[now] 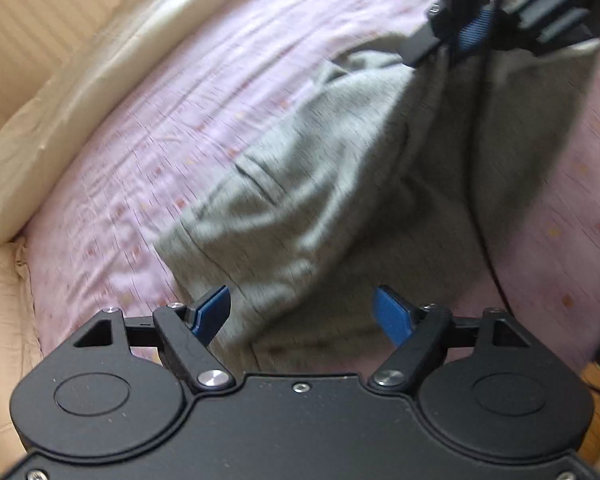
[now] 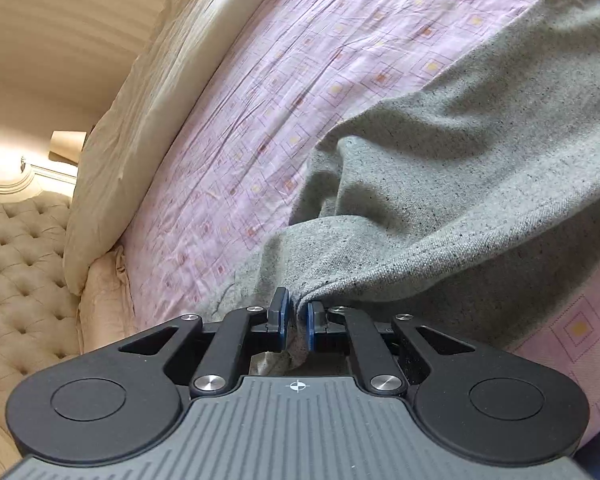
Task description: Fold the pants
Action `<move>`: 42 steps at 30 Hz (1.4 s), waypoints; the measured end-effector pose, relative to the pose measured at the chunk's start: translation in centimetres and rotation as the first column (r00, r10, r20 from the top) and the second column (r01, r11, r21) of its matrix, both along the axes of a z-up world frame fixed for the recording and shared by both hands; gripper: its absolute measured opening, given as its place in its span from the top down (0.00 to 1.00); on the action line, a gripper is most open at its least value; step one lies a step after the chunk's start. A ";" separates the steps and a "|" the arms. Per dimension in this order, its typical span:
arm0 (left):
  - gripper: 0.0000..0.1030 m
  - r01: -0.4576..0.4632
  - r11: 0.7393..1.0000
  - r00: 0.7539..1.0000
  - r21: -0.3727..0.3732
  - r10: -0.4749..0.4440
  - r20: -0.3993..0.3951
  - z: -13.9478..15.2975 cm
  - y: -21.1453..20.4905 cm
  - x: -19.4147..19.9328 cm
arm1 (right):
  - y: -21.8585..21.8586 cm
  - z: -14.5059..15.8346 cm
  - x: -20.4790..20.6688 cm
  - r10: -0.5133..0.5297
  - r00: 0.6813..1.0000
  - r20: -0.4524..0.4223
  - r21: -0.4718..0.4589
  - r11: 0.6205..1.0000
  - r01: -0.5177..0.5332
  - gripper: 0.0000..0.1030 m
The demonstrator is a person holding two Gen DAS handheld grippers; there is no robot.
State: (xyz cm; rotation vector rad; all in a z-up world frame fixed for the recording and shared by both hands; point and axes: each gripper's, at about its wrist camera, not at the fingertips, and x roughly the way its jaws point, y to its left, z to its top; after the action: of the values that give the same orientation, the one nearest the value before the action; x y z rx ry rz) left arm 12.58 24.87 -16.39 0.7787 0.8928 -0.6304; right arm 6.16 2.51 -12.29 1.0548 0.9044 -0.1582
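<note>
Left gripper [image 1: 302, 312]: jaws stand wide apart with blue pads; nothing pinched; grey cloth lies below the gap; view blurred
Right gripper [image 2: 296, 322]: jaws nearly closed, clamping a bunched fold of cloth between blue pads; a small crosshair mark on its grey ribbed body, no readable writing
Pants [image 2: 440, 200]: grey speckled fabric, rumpled on the bed; long axis runs from the pinched fold away toward upper right in the right wrist view
Bedsheet [image 2: 300, 80]: pink with small squares; creased
Pillow [image 2: 140, 120]: cream, along the sheet's far edge
Headboard [image 2: 16, 264]: tufted beige
</note>
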 end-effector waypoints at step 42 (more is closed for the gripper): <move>0.37 -0.312 0.929 0.863 -0.200 0.189 -0.469 1.6 10.0 10.8 | 3.3 -7.4 0.1 0.422 0.838 -0.345 -0.174 0.849 -0.499 0.85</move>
State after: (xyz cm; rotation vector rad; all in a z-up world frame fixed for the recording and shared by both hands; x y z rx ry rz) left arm 23.39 34.89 -14.76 0.2593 1.2726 -0.6893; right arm 6.30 5.82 -19.71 0.5480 1.3515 -0.0209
